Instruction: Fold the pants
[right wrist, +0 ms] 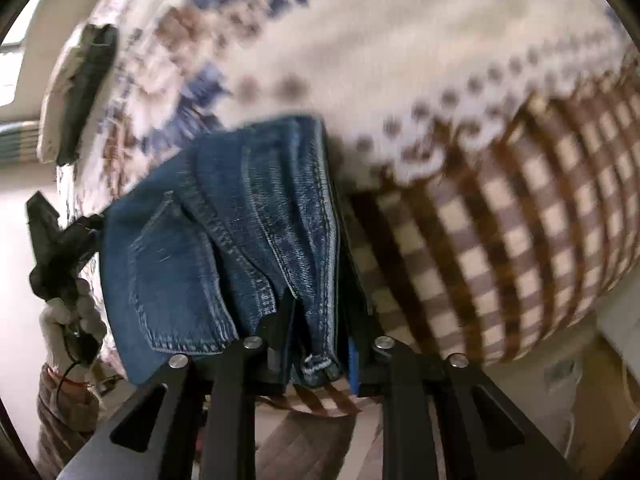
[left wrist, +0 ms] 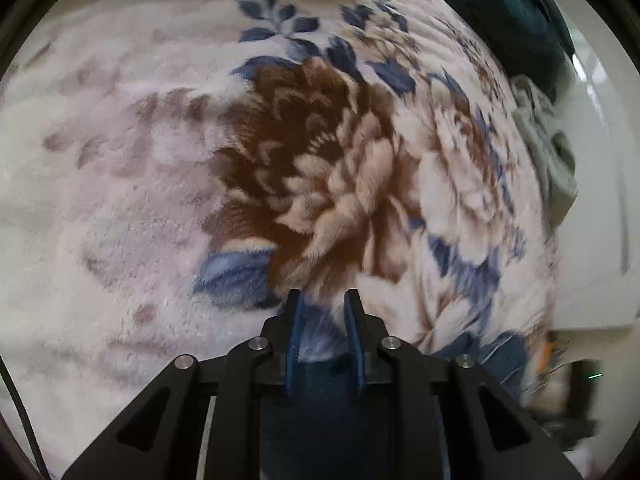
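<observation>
Left wrist view: the left gripper hangs over a floral blanket, fingers slightly spread with nothing between them. A blurred corner of the jeans shows at lower right.

Right wrist view: the right gripper pinches the jeans, bunched dark-blue denim, back pocket and seams showing, hanging over the blanket.

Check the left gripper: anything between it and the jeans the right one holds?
Nothing visible. The right gripper is clamped on the folded jeans. The left gripper sits right at their left edge; its own view shows only floral blanket between its fingers.
</observation>
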Motion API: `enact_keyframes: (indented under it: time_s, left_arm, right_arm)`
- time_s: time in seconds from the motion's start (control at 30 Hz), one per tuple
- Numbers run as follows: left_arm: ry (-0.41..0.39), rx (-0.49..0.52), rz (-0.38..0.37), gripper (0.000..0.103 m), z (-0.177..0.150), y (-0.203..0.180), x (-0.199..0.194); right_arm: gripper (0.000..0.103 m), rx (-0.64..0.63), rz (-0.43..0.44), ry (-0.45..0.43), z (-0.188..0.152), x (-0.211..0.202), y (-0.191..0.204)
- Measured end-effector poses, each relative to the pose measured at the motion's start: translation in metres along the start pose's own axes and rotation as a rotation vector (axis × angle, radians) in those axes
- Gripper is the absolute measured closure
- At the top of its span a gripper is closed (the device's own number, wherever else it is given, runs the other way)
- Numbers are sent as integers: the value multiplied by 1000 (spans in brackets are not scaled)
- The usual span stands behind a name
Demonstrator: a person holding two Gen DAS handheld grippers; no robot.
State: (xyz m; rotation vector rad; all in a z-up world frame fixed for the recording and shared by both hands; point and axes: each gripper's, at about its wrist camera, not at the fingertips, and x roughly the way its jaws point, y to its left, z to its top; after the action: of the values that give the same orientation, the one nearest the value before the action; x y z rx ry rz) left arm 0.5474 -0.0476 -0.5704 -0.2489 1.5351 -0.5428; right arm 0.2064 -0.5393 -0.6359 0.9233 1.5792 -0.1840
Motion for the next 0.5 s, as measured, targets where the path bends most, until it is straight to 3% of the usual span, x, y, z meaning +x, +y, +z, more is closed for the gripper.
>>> enact_keyframes:
  time_s: [0.1, 0.13, 0.17, 0.2, 0.23, 0.3, 0.37, 0.5]
  left_arm:
    - [-23, -110, -36, 71, -3, 18, -25]
    - [-36, -145, -50, 59, -6, 24, -33]
    - [-59, -185, -54, 38, -12, 31, -44]
    - [-88, -217, -42, 25, -18, 35, -52]
    - [-121, -236, -28, 7, -26, 39, -61]
    - [-173, -244, -21, 5, -43, 43, -74]
    - [-152, -259, -28, 5, -61, 45, -75]
    - [-52, -337, -127, 5, -93, 50, -53]
  right_arm:
    - [51, 63, 27, 60, 8, 9, -6]
    - [44, 62, 39, 31, 7, 1, -6]
    - [35, 52, 59, -12, 4, -8, -6]
    - [17, 43, 68, -43, 0, -15, -8]
    - [11, 26, 70, -93, -5, -25, -7]
    - [11, 0, 40, -163, -15, -37, -7]
    - [11, 5, 58, -162, -26, -38, -12]
    - [11, 126, 215, -80, -44, -11, -29]
